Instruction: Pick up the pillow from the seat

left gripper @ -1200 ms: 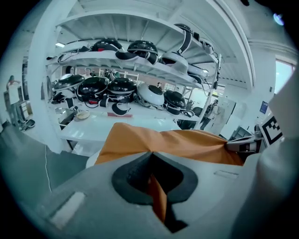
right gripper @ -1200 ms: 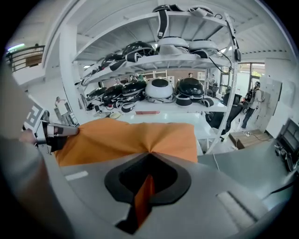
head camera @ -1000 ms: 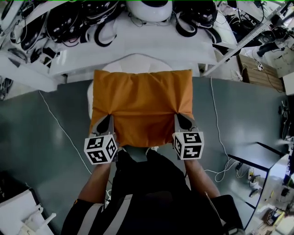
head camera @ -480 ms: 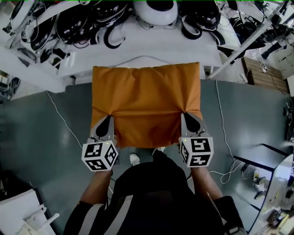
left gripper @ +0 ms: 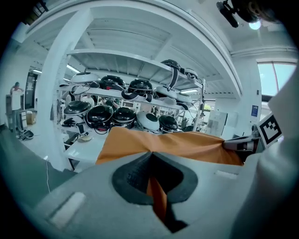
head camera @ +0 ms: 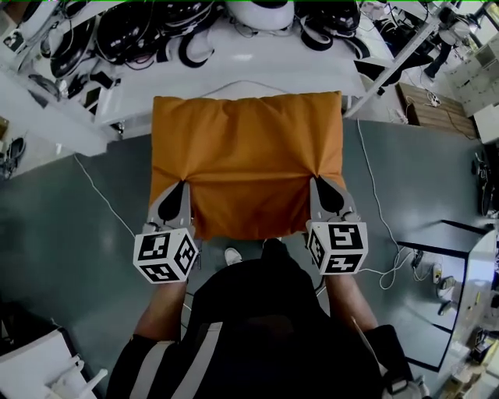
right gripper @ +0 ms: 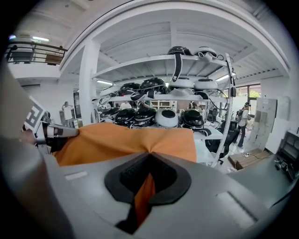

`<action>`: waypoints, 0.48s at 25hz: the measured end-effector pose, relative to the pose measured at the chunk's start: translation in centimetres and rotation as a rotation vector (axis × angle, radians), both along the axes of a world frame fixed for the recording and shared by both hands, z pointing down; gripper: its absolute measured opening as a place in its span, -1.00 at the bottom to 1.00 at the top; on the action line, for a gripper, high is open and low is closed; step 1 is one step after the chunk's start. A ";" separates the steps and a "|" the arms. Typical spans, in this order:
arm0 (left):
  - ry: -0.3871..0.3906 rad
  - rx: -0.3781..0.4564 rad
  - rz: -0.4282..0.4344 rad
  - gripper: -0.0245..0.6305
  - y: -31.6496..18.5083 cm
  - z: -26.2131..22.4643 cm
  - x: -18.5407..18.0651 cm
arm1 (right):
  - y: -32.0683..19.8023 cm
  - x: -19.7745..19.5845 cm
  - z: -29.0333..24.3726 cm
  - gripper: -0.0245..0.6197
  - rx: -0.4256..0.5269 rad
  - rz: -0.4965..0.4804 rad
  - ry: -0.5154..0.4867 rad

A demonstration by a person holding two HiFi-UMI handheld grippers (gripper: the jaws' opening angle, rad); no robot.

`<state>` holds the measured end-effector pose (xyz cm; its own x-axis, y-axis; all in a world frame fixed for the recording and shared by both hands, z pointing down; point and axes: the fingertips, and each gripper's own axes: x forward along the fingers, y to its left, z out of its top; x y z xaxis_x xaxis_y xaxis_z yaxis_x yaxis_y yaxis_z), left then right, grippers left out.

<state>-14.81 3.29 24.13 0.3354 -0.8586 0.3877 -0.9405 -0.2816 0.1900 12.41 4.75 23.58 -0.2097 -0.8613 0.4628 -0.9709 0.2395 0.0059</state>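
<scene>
An orange pillow [head camera: 248, 162] hangs in the air in front of me, spread flat between both grippers, above the grey floor. My left gripper [head camera: 182, 184] is shut on its near left corner, with orange cloth [left gripper: 156, 196] pinched between the jaws. My right gripper [head camera: 320, 181] is shut on the near right corner, cloth [right gripper: 142, 196] bunched in its jaws. The pillow [left gripper: 163, 142] stretches away toward the shelves in the left gripper view, and the pillow [right gripper: 131, 137] does the same in the right gripper view. The seat is hidden beneath the pillow.
A white table [head camera: 257, 70] and a rack of black and white helmets [head camera: 148, 23] stand just beyond the pillow. White cables [head camera: 101, 195] trail over the grey floor on both sides. A dark low stand [head camera: 440, 238] sits at the right.
The pillow has risen off the white seat, which was visible behind it one second ago, and now covers that seat. Both grippers moved slightly apart while holding their corners.
</scene>
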 end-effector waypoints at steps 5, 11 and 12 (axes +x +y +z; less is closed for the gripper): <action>0.008 0.025 0.020 -0.91 3.2 -0.6 -1.8 | 3.5 -1.8 -0.5 -0.90 0.025 0.027 -0.001; 0.002 0.058 0.027 -0.91 6.6 -1.4 -3.7 | 7.1 -3.7 -1.1 -0.90 0.061 0.033 0.003; 0.000 0.060 0.028 -0.91 7.0 -1.3 -3.9 | 7.6 -3.9 -1.0 -0.90 0.064 0.035 0.003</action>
<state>-18.74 10.31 22.82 0.3596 -0.8705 0.3360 -0.9321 -0.3187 0.1721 8.49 12.35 22.53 -0.1776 -0.8961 0.4067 -0.9787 0.2042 0.0226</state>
